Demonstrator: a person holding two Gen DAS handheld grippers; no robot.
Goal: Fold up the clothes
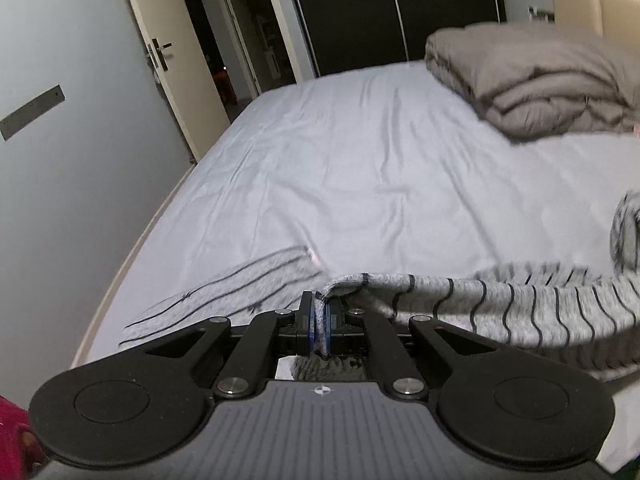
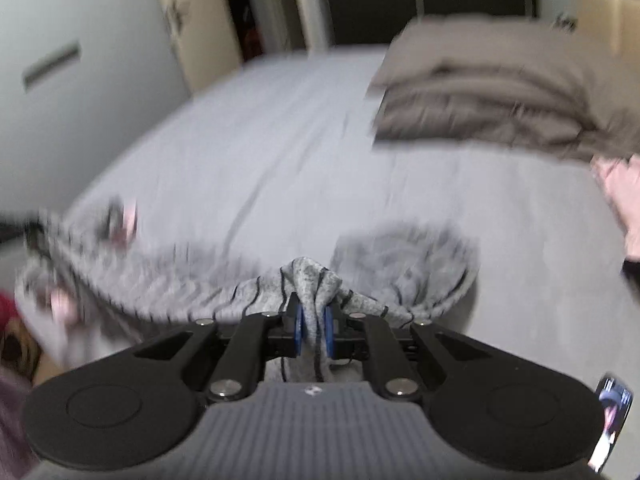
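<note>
A grey garment with thin dark stripes (image 1: 500, 300) hangs stretched over the near edge of the bed. My left gripper (image 1: 320, 320) is shut on one bunched edge of it. One part of it (image 1: 240, 284) lies flat on the sheet to the left. In the right wrist view, my right gripper (image 2: 314, 326) is shut on another bunch of the same striped garment (image 2: 308, 280). The cloth sags away to the left (image 2: 120, 272) and a rounded part (image 2: 408, 256) rests on the sheet. This view is blurred.
The bed has a pale lilac sheet (image 1: 360, 160). A folded taupe duvet (image 1: 540, 76) lies at the far right, also in the right wrist view (image 2: 500, 88). An open door (image 1: 176, 52) and wall stand left. A phone (image 2: 612, 420) lies at the lower right.
</note>
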